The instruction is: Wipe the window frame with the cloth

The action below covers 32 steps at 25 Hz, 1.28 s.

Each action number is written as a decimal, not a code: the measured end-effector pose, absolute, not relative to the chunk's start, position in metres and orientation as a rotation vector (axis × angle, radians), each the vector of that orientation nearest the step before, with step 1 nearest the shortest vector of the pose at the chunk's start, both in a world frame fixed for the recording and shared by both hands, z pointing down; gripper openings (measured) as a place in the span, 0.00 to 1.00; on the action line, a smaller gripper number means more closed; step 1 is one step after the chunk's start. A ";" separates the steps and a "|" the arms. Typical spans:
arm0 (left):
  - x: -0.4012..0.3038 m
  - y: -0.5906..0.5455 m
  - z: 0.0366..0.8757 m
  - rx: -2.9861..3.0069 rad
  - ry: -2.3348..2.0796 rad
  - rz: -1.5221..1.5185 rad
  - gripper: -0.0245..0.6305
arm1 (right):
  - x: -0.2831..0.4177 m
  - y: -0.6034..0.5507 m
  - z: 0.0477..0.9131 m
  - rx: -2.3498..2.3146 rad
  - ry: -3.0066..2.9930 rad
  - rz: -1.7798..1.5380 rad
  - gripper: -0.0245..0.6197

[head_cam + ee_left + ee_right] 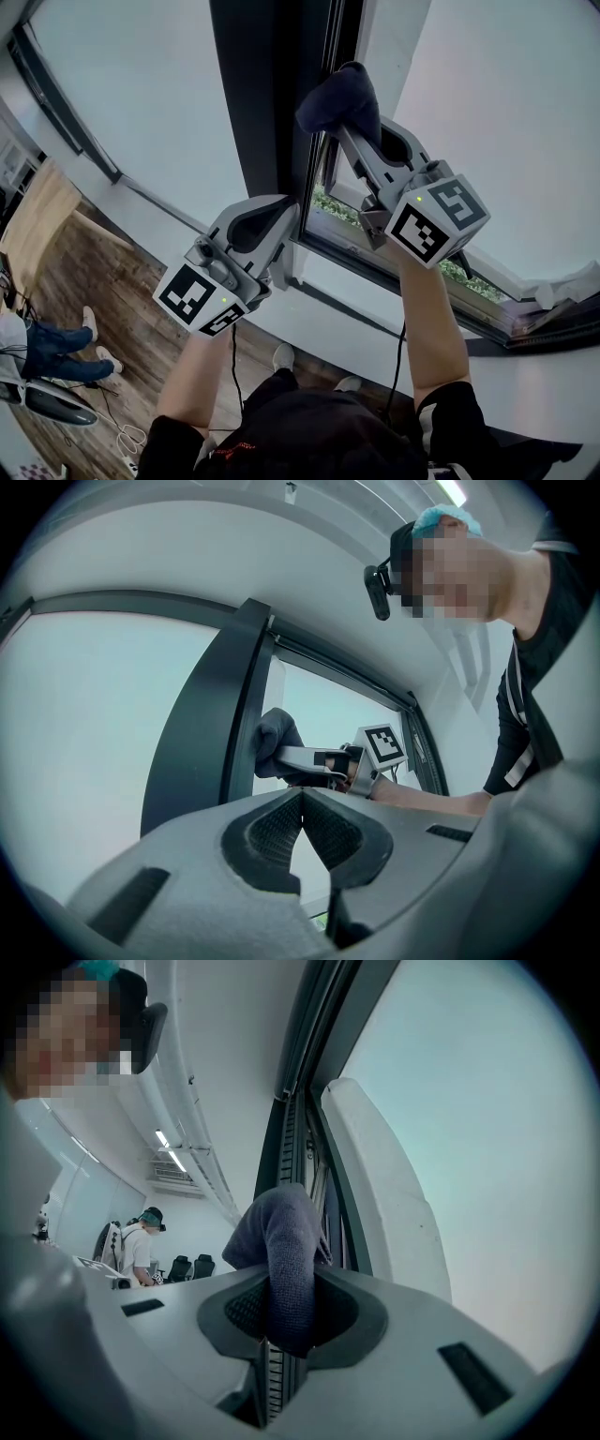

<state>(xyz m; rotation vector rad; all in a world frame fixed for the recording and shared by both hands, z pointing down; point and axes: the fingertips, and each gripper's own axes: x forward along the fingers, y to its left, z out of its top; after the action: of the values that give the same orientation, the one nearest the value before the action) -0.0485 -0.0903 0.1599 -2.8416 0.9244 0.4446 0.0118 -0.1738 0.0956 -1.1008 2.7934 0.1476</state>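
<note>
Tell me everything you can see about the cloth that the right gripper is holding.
The cloth is dark blue-grey, a soft knit-looking fabric bunched into a rounded wad. The right gripper is shut on it, its jaws pinching the lower part while the bulk bulges beyond the tips. It is held high against the dark upright window frame, seemingly touching it.

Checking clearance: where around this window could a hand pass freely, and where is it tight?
Free: the left pane, bordered by the dark window frame and the white strip beneath it, has nothing in front. Crowded: the frame's open edge, where the right tongs hold the cloth and the shut, empty left tongs sit lower down.
</note>
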 end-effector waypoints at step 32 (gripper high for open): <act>-0.049 -0.097 0.216 -2.974 0.976 0.352 0.07 | 0.011 -0.185 0.208 -1.166 2.848 -0.167 0.14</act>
<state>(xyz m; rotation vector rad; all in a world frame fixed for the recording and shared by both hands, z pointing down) -0.0493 -0.0970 0.2158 -2.9740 0.9761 0.3525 0.0108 -0.1846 0.2083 -1.1661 2.8482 -0.1673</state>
